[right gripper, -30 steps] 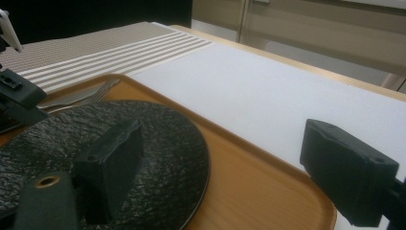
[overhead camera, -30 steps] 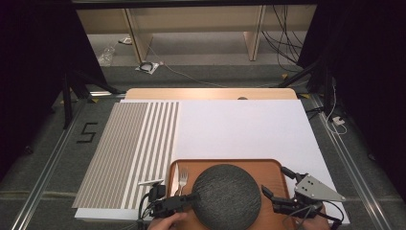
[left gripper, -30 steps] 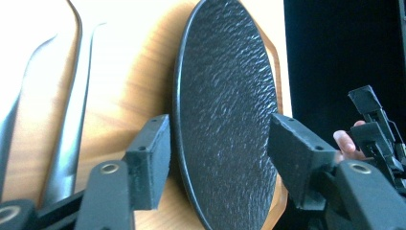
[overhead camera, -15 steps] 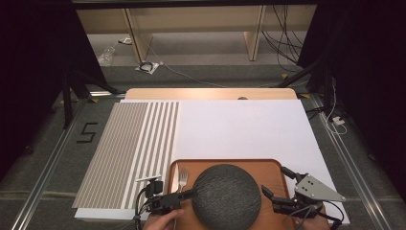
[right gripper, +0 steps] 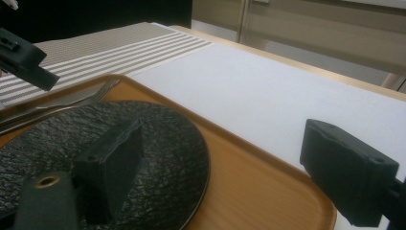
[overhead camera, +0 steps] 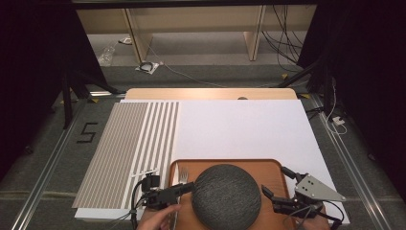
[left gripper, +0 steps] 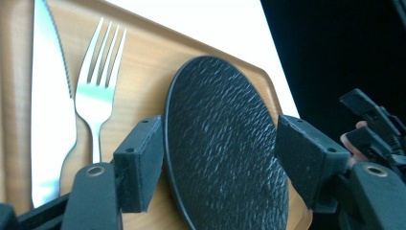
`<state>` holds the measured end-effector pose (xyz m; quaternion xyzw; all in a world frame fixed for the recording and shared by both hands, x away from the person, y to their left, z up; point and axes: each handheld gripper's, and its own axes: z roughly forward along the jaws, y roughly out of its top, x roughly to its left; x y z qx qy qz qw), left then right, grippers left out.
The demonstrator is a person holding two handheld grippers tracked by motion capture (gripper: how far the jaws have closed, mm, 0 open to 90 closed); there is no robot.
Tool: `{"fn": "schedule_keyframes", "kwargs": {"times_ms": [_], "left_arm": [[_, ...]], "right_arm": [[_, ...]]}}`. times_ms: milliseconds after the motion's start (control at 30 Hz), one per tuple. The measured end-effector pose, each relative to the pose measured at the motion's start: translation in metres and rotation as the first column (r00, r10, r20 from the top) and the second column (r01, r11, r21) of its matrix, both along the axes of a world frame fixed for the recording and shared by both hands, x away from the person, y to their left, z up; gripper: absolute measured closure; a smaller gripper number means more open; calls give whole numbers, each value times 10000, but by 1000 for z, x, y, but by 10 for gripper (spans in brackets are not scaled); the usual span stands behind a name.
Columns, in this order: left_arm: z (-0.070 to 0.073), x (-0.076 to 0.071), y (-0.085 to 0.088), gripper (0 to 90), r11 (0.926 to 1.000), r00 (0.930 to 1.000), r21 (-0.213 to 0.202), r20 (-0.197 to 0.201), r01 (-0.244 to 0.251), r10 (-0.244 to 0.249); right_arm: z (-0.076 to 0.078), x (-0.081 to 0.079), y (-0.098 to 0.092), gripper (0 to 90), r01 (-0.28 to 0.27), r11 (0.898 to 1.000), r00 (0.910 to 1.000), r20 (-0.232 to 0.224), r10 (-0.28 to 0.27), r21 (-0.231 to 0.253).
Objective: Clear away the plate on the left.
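I have the dark round plate [overhead camera: 226, 196] lying flat in the wooden tray [overhead camera: 268, 165] at the near edge of the table, with a fork [left gripper: 98, 91] and a knife [left gripper: 48, 110] beside it on the tray's left part. My left gripper [overhead camera: 184, 188] sits at the plate's left rim, its jaws just having been opening and now spread wide, released, framing the plate without pressing it. My right gripper [overhead camera: 277, 189] waits at the plate's right side over the tray, jaws spread and grasping nothing.
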<state>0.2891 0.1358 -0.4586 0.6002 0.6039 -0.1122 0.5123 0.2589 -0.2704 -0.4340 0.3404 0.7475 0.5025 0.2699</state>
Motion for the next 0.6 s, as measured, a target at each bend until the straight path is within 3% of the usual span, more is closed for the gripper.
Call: {"fn": "schedule_keyframes", "kwargs": {"times_ms": [200,333,600], "left_arm": [[9,2,2,340,9989,9970,402,727,244,-273],[14,2,3,337,9961,9907,840,1307,277,-386],[24,1,3,324,9828,9625,1812,2586,352,-822]], "right_arm": [[0,0,0,160,-6,10000,10000,-33,6,21],[0,0,-1,160,10,10000,10000,-42,-10,4],[0,0,-1,160,6,10000,10000,-54,-6,12]]}}
